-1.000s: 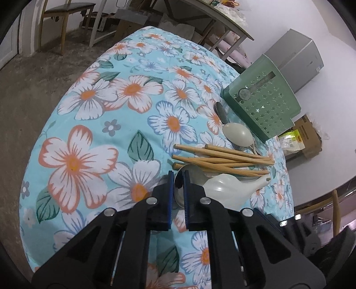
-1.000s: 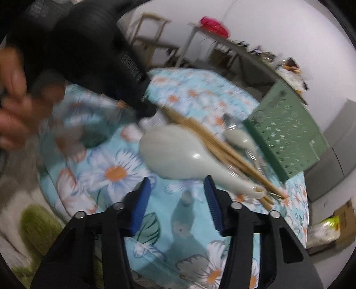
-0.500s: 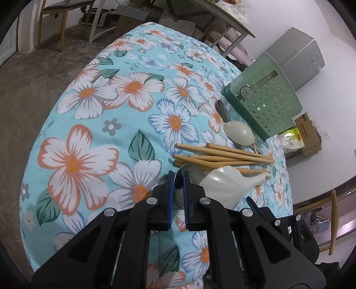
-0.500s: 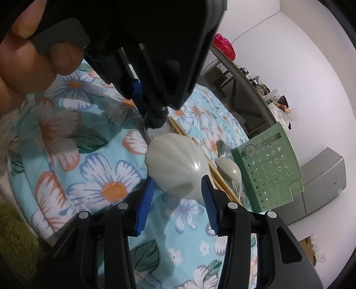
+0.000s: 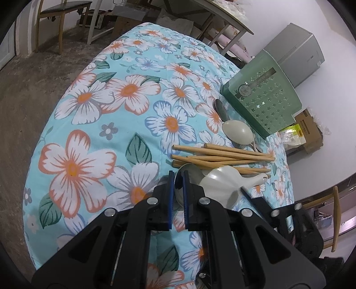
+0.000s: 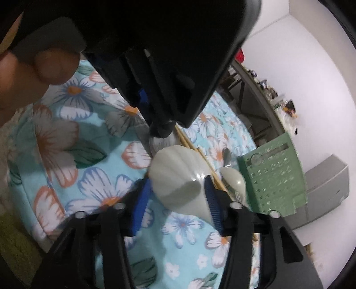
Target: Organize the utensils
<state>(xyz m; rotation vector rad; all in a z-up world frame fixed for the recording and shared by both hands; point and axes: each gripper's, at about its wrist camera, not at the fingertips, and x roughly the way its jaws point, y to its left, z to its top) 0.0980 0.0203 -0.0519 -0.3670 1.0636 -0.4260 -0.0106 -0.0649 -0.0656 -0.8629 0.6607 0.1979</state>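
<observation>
My left gripper (image 5: 178,177) is shut on the rim of a metal spoon (image 5: 192,174) that lies on the floral tablecloth (image 5: 111,111). Just to its right, a large white ceramic spoon (image 6: 178,175) sits between the blue pads of my right gripper (image 6: 176,195). Those jaws are closing and both pads touch the spoon's bowl, which is tipped up off the cloth. Several wooden chopsticks (image 5: 222,155) lie behind it. Further back are a small pale spoon (image 5: 237,132), a dark metal spoon (image 5: 219,109) and the green perforated basket (image 5: 262,100).
The left gripper's black body (image 6: 155,66) and a hand (image 6: 22,73) fill the top of the right wrist view. The table's edge drops to the floor on the left. A grey cabinet (image 5: 296,51), a cardboard box (image 5: 309,131) and a wooden chair (image 5: 62,13) stand around the table.
My right gripper came in closer, rolled, and narrowed around the white spoon's bowl, which now tips up. The left gripper has stayed shut and still on the metal spoon.
</observation>
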